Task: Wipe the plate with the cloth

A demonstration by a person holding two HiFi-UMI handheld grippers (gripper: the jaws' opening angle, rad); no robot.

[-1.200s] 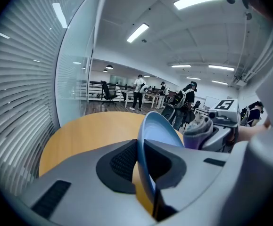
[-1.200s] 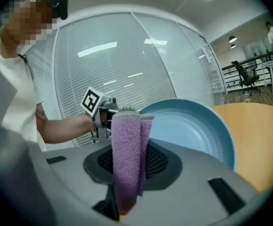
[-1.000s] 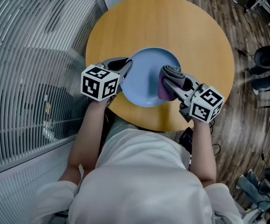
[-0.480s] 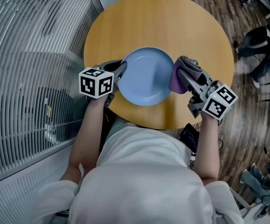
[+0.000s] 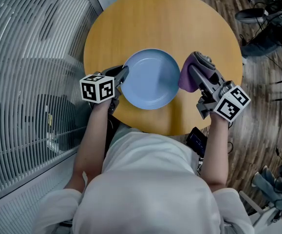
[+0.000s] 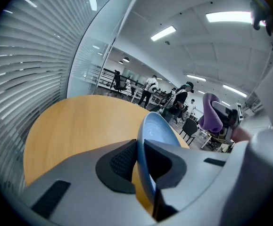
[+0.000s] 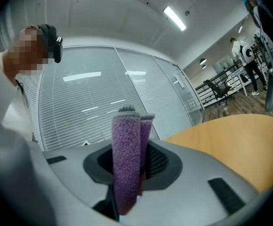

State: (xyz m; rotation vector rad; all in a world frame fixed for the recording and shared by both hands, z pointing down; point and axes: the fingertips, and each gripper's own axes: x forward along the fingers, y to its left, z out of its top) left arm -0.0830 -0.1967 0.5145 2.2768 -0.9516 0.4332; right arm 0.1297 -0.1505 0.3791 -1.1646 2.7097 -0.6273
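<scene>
At the near edge of the counter, the left tool is clamped on the left rim of the blue plate, steadying it. The right tool pinches a folded purple cloth just beside the plate's right rim. A good wipe probably means carrying the cloth over that rim, pressing it flat, and sweeping overlapping strokes toward the far rim while the left grip holds firm.

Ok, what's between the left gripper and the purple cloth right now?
The blue plate, in the head view: the left gripper clamps its left rim, and the purple cloth, held in the right gripper, shows by its right rim.
</scene>
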